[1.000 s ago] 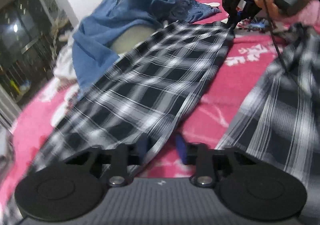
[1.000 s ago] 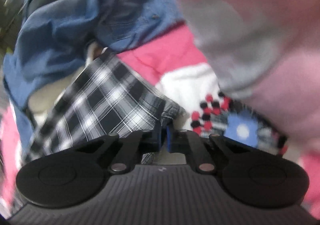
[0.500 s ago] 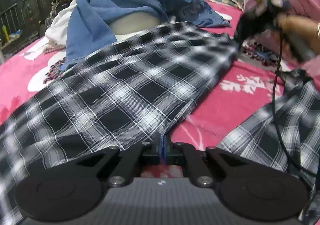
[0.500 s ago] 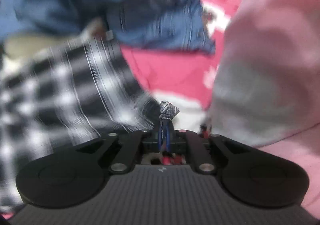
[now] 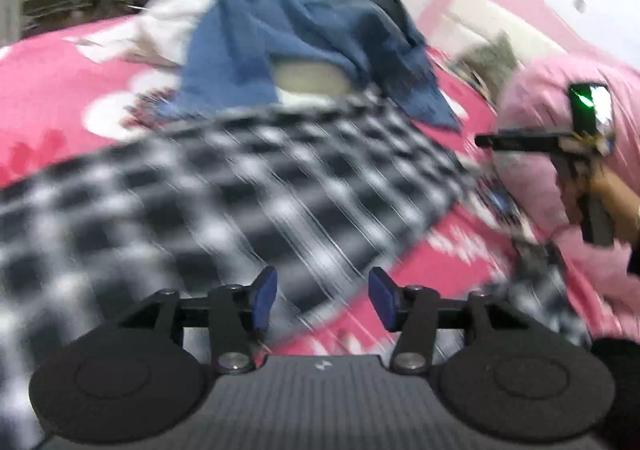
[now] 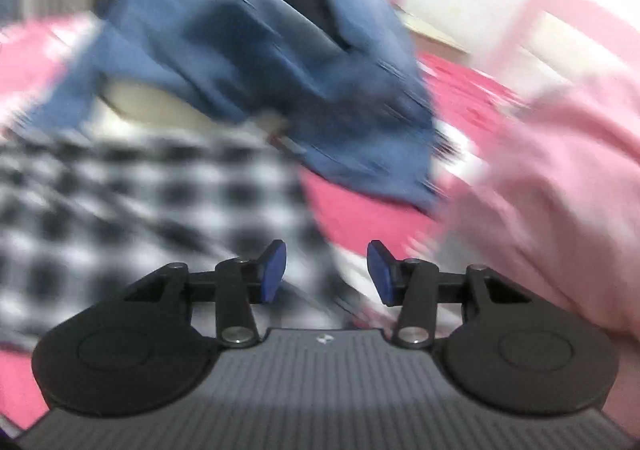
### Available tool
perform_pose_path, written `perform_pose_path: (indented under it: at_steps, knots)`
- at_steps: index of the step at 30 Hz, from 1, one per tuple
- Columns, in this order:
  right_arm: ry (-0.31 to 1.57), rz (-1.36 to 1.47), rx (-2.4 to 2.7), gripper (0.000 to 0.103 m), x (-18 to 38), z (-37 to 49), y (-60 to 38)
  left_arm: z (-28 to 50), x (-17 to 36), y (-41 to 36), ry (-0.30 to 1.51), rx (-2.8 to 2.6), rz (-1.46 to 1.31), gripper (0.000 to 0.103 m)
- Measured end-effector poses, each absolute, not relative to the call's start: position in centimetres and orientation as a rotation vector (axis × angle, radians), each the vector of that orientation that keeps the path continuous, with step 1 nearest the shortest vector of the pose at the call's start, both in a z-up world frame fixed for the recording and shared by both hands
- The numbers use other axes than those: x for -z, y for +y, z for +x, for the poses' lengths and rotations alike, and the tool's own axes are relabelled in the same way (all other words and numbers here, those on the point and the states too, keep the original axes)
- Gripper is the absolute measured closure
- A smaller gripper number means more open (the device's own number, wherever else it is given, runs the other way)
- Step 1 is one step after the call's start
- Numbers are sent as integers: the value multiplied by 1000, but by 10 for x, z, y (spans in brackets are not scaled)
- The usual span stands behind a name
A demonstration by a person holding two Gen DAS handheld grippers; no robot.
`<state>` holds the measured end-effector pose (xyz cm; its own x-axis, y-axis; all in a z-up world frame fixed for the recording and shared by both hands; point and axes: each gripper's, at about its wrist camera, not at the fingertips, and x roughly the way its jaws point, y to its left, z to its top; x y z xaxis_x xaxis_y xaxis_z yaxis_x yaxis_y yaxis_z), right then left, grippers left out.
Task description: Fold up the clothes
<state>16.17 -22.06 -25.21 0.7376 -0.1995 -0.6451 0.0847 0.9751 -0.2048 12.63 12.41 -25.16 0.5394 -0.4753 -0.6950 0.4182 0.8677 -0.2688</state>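
Lying slantwise across the pink bed (image 5: 60,89), the checked shirt (image 5: 240,185) is running from the left hand-held gripper (image 5: 322,300) toward the right hand-held gripper (image 6: 326,270); both have just been opening, released, nothing between their blue pads, each sitting over one end.

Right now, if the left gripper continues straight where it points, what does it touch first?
Most likely the checked cloth lying just ahead of the open left gripper; the frame is blurred, so depth is uncertain.
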Motion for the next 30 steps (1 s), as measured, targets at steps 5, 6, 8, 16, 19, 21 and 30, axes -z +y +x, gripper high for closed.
perform_pose_path:
  at_steps: [5, 6, 8, 16, 19, 21, 30]
  knots:
    - [820, 65, 7, 77, 285, 246, -208, 155, 265, 128, 871, 339, -3, 50]
    - [865, 110, 13, 81, 298, 267, -210, 157, 269, 130, 889, 325, -8, 50]
    - [924, 165, 62, 87, 325, 304, -225, 161, 278, 134, 928, 313, -37, 50]
    - [875, 438, 159, 103, 324, 376, -298, 158, 285, 132, 927, 331, 33, 49]
    - [850, 422, 161, 103, 314, 362, -300, 167, 287, 134, 925, 317, 11, 48]
    - [821, 384, 189, 99, 302, 346, -301, 173, 289, 133, 922, 304, 5, 48]
    - [781, 399, 14, 83, 225, 259, -271, 168, 263, 136, 871, 233, -15, 48]
